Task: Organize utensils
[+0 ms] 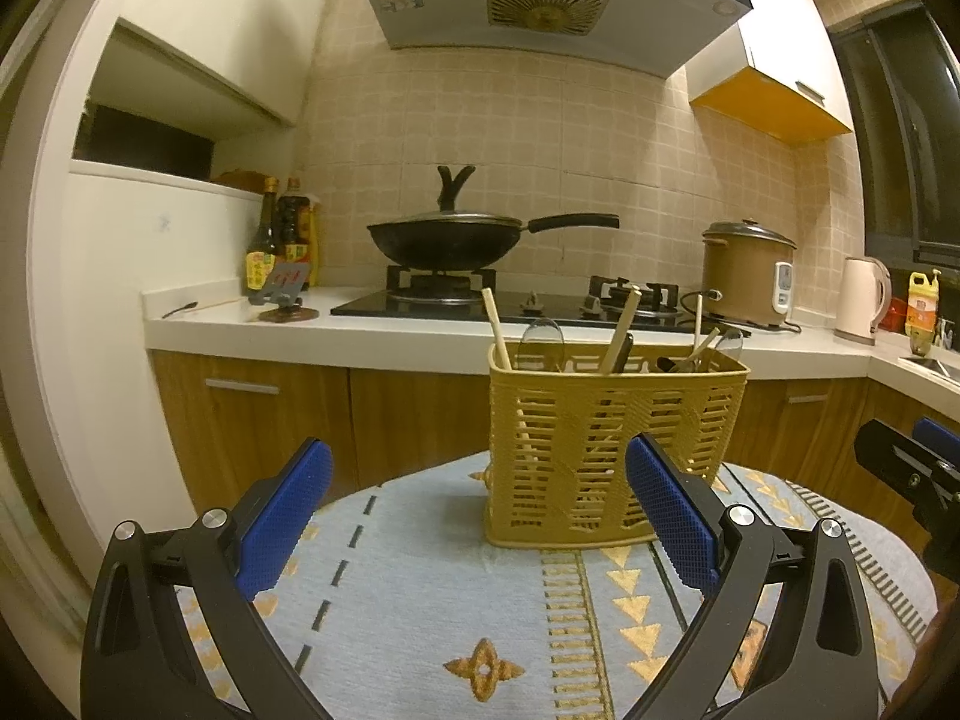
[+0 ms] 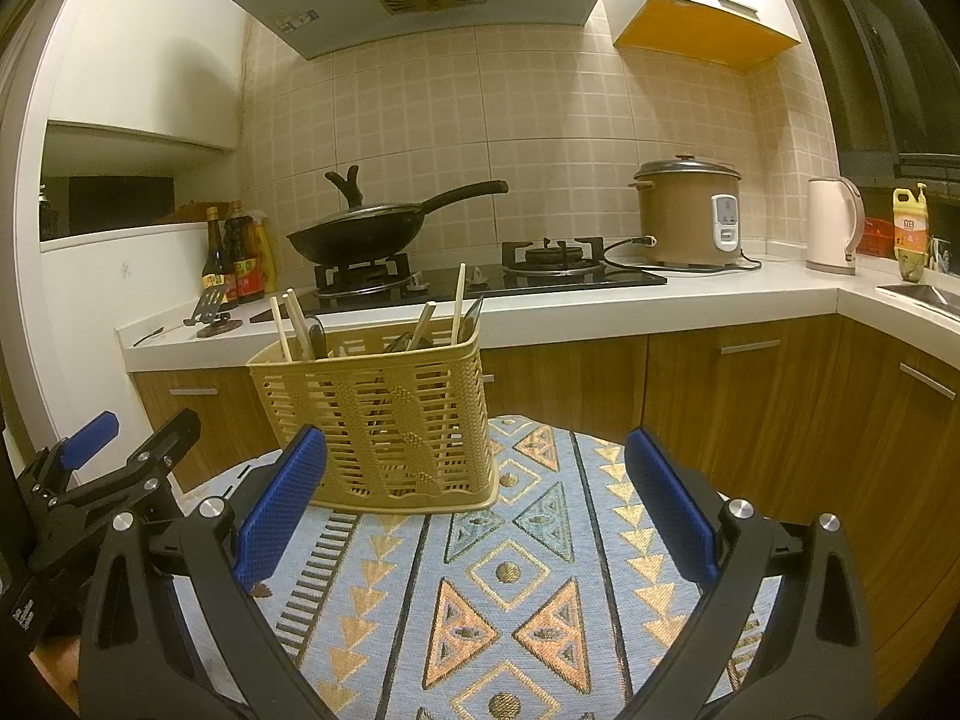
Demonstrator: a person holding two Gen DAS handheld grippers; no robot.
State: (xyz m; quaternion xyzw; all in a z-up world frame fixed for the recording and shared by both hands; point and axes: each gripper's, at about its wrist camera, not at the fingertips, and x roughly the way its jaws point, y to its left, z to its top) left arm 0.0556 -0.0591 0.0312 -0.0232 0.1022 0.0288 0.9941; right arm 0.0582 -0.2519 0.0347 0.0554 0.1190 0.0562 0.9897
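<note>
A tan slotted utensil basket [image 1: 612, 450] stands upright on a round table with a patterned blue cloth [image 1: 420, 600]. It also shows in the right wrist view [image 2: 384, 420]. Several chopsticks [image 1: 497, 330], spoons and dark-handled utensils stand in it. My left gripper [image 1: 477, 516] is open and empty, just in front of the basket, its right pad overlapping the basket's front. My right gripper [image 2: 477, 510] is open and empty, to the right of the basket. The right gripper also shows at the right edge of the left wrist view [image 1: 912, 468], and the left gripper at the left edge of the right wrist view [image 2: 108, 468].
Behind the table is a kitchen counter [image 1: 420, 330] with wooden cabinets. On it are a gas hob with a lidded wok [image 1: 456, 240], sauce bottles [image 1: 282, 234], a rice cooker [image 1: 750, 270], a kettle [image 1: 861, 300] and a yellow bottle [image 2: 909, 222].
</note>
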